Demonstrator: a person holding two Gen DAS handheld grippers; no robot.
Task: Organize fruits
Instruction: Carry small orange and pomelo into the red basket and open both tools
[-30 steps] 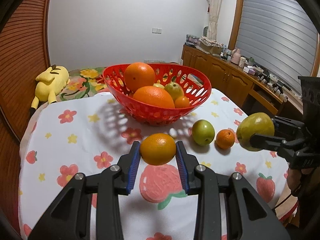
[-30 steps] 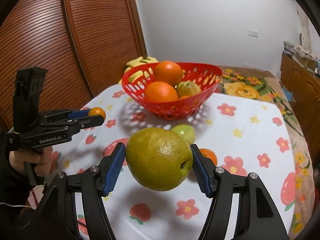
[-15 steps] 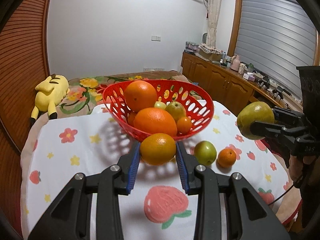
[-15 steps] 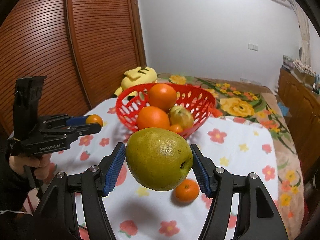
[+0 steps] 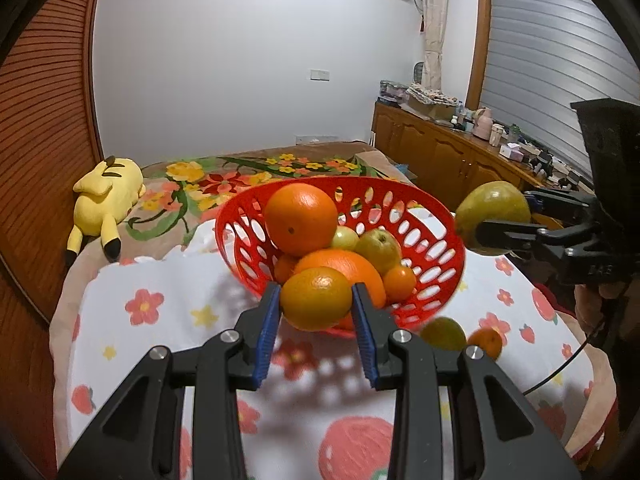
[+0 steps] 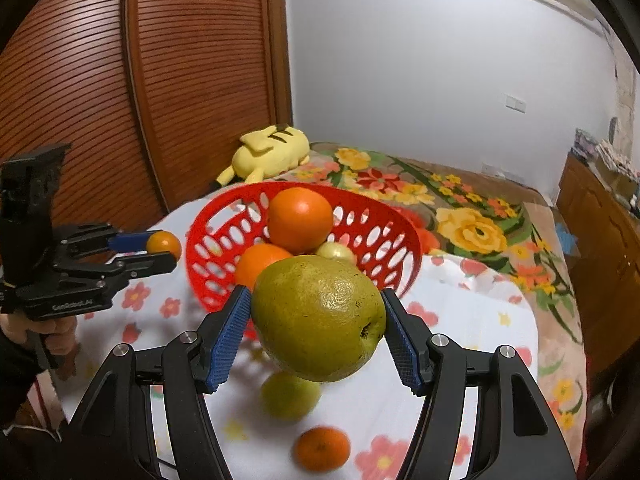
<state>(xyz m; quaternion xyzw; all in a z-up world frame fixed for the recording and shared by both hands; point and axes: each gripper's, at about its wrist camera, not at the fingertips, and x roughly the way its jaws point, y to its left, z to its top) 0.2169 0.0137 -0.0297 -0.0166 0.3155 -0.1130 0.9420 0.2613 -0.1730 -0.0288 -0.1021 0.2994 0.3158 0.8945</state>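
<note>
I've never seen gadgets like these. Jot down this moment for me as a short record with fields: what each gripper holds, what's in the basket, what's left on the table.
left gripper: shut on a small orange, held in the air in front of the basket
right gripper: shut on a large green pear, also lifted
red basket: holds several oranges and some green fruit
tablecloth: a green fruit and a mandarin lie loose
background: yellow plush toy on the bed
</note>
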